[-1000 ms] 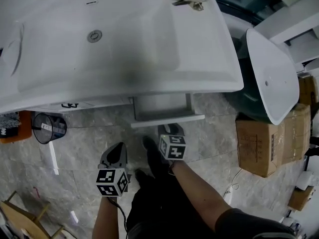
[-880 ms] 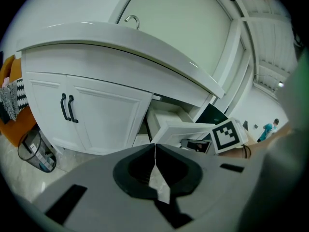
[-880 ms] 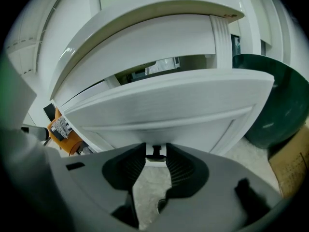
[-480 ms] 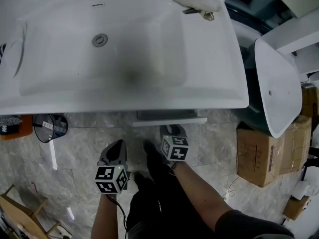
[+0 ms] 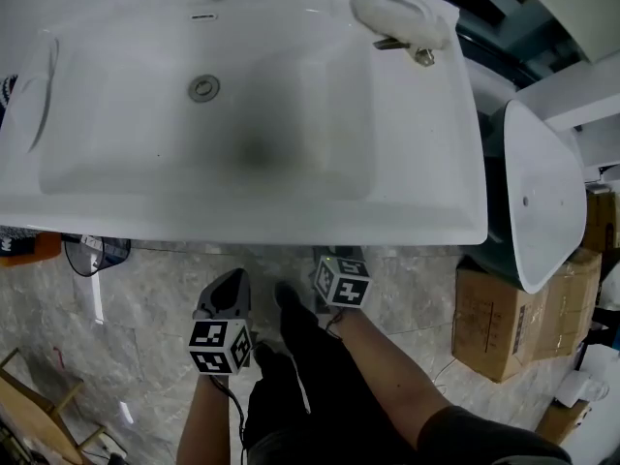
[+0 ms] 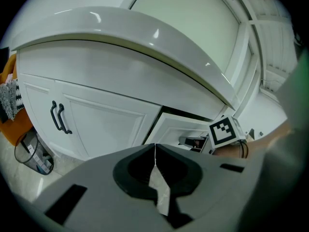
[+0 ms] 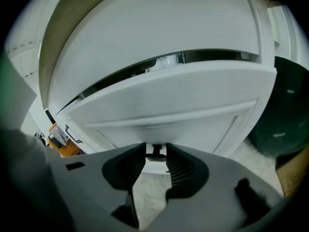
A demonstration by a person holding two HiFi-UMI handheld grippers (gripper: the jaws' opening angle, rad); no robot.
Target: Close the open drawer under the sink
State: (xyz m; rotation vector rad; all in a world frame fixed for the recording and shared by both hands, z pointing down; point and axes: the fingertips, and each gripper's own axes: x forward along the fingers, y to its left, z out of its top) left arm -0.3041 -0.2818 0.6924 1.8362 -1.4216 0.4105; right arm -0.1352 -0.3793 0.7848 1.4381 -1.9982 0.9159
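Note:
In the right gripper view the white drawer front (image 7: 183, 105) fills the picture, still ajar, with a dark gap and some contents showing above it. My right gripper (image 7: 156, 148) is open against it, and the drawer's small black knob (image 7: 155, 152) sits between its tips. From the head view the drawer is hidden under the white sink (image 5: 426, 201), and my right gripper (image 5: 337, 256) reaches just under the sink's front edge. My left gripper (image 5: 228, 287) hangs back to the left, shut and empty. Its own view shows the drawer (image 6: 176, 128) slightly out.
A black wire wastebasket (image 5: 97, 252) stands at the left under the sink. Cardboard boxes (image 5: 504, 332) and a leaning white basin (image 5: 538, 192) crowd the right. Cabinet doors with black handles (image 6: 59, 119) are left of the drawer. The person's legs are between the grippers.
The drawer front has slid in out of sight under the sink's edge. Both grippers have moved forward toward the cabinet, the right one staying at the drawer.

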